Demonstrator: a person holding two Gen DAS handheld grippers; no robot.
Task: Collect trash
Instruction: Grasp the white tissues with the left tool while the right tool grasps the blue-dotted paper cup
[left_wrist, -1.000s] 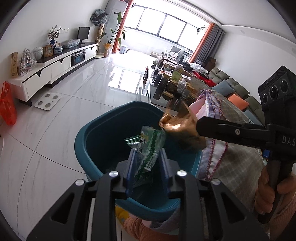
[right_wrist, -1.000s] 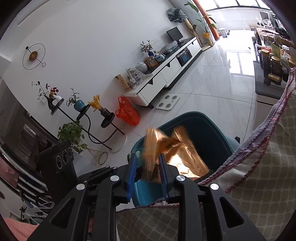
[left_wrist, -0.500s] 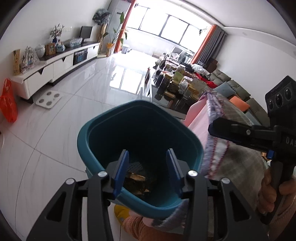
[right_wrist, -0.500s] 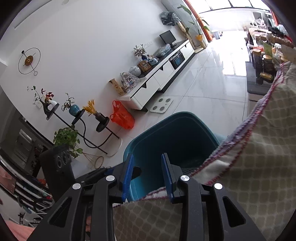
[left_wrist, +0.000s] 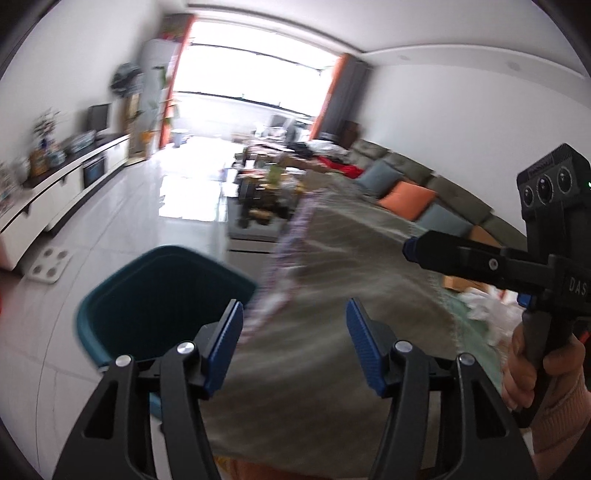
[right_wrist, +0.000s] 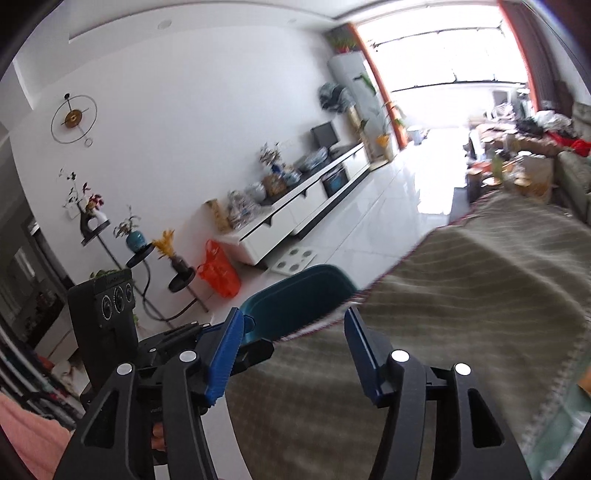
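Bin left of cloth-covered table

At lower left of my left wrist view, the white tiled floor is carrying the teal bin and a white scale; a patterned cloth is covering the table at centre.

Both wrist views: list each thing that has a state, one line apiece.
Left gripper: open, jaws just opening, nothing between the fingers.
Right gripper: open, jaws just opening, nothing held.
Bin: upright on the floor, no lid, inside too dark to read.
Cloth: draped over the table edge beside the bin.
Orange bag: on the floor.
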